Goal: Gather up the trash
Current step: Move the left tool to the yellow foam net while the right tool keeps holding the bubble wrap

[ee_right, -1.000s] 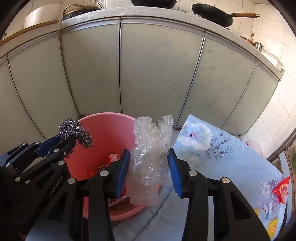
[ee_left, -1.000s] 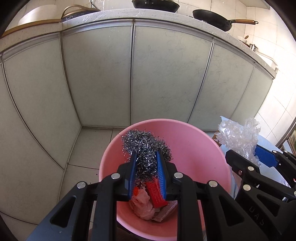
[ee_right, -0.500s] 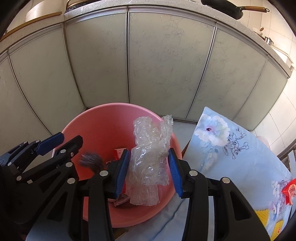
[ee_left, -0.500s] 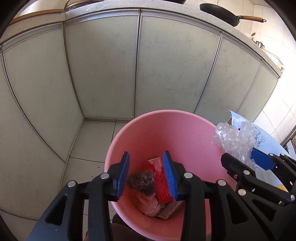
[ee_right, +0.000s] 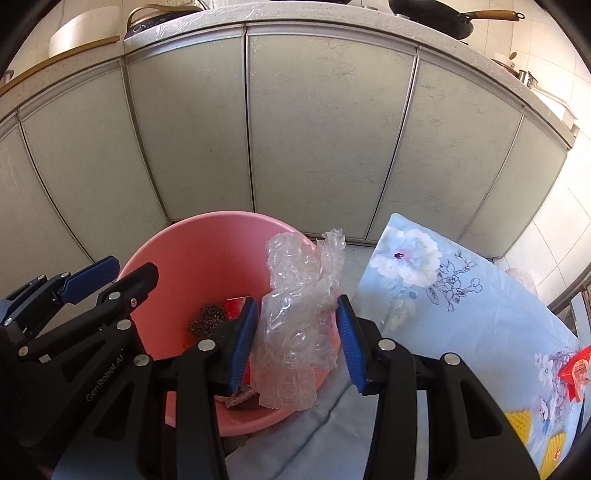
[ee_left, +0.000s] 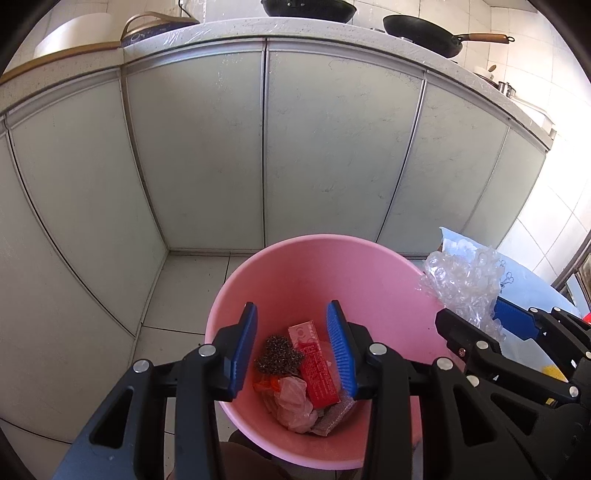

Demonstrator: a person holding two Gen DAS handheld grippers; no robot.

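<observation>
A pink bin (ee_left: 317, 266) stands on the floor in front of the cabinets; it also shows in the right wrist view (ee_right: 192, 251). Inside lie a steel wool scourer (ee_left: 279, 356), a red box (ee_left: 314, 363) and crumpled wrappers (ee_left: 293, 404). My left gripper (ee_left: 291, 349) is open and empty above the bin. My right gripper (ee_right: 297, 345) is shut on a wad of clear bubble wrap (ee_right: 299, 314), held over the bin's right rim. The wrap (ee_left: 465, 284) and right gripper show at the right of the left wrist view.
Pale cabinet doors (ee_left: 332, 147) close off the far side, with pans (ee_left: 424, 31) on the counter above. A floral light-blue cloth (ee_right: 461, 325) covers a surface to the right of the bin, with a red wrapper (ee_right: 574, 371) at its right edge.
My left gripper opened and let go of the steel wool, which fell to the bottom of the bin. The right gripper keeps holding the bubble wrap over the bin's edge.
</observation>
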